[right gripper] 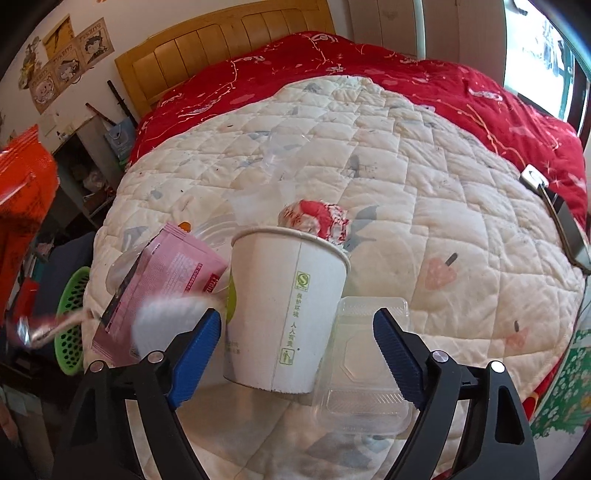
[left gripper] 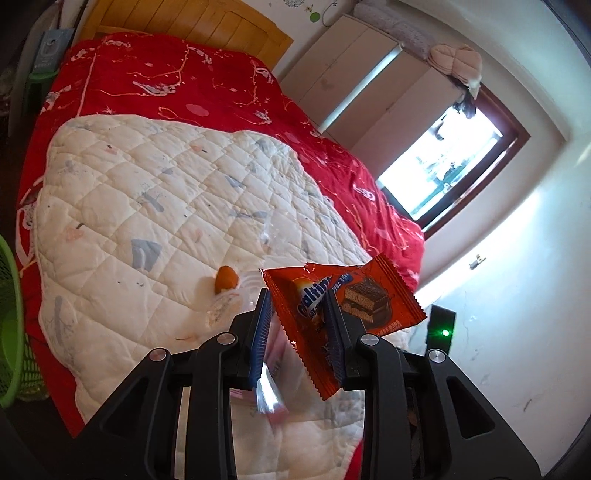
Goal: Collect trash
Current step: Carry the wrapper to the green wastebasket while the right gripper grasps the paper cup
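Note:
My left gripper [left gripper: 297,314] is shut on an orange Ovaltine snack wrapper [left gripper: 354,295] and holds it above the white quilt [left gripper: 147,206]. An orange peel [left gripper: 226,278] and clear plastic [left gripper: 229,306] lie on the quilt beyond it. My right gripper [right gripper: 297,328] is open, its fingers either side of a white paper cup [right gripper: 288,310] that stands on the quilt with a crumpled red-and-white wrapper [right gripper: 317,219] behind its rim. A pink packet [right gripper: 166,280] lies left of the cup. A clear plastic box [right gripper: 365,369] lies right of it. The orange wrapper [right gripper: 22,206] shows blurred at the far left.
A green mesh basket [left gripper: 9,325] stands off the bed's left side, also seen in the right wrist view [right gripper: 72,317]. The bed has a red cover [left gripper: 184,81] and a wooden headboard [left gripper: 207,26]. A wardrobe [left gripper: 369,85] and window [left gripper: 443,162] lie beyond.

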Tool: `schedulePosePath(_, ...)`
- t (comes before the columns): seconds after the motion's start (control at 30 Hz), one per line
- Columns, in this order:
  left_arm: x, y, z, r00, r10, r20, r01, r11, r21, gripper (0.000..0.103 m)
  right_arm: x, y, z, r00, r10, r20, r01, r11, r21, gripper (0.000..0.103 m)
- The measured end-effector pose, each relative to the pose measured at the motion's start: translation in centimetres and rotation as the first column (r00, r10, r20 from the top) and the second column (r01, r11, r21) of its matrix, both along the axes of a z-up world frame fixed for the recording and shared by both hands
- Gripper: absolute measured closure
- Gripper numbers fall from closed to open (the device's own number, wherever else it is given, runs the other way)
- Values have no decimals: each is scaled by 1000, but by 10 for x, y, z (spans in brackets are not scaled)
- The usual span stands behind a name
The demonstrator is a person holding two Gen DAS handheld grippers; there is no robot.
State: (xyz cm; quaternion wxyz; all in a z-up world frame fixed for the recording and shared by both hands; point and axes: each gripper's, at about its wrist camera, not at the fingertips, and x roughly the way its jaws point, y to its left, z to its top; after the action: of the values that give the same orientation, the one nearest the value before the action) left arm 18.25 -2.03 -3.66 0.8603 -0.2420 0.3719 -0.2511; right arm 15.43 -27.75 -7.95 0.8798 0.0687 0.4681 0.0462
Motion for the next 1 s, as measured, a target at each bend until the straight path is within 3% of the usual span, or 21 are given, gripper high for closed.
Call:
schedulePosePath(0.17,-1,3,2,1000,10,14,-10,1000,-2,75,0,1,-1,1000,3,5,-3,1000,-27,25)
schedulePosePath(0.23,-3,6,5,1000,15,20,-15,1000,-2,75,-2,2,2,1000,17,15,-17,1000,-26,35)
schedulePosePath(0.7,-23,44,7,993,107,40,-109,993,52,75,-5,20,1,997,77,11,-76,994,-76,44)
schedulePosePath(1.0,-46,98,7,974,223,45,-226,968,109,75,-29,26,40,989,119,88,-111,990,-90,45)
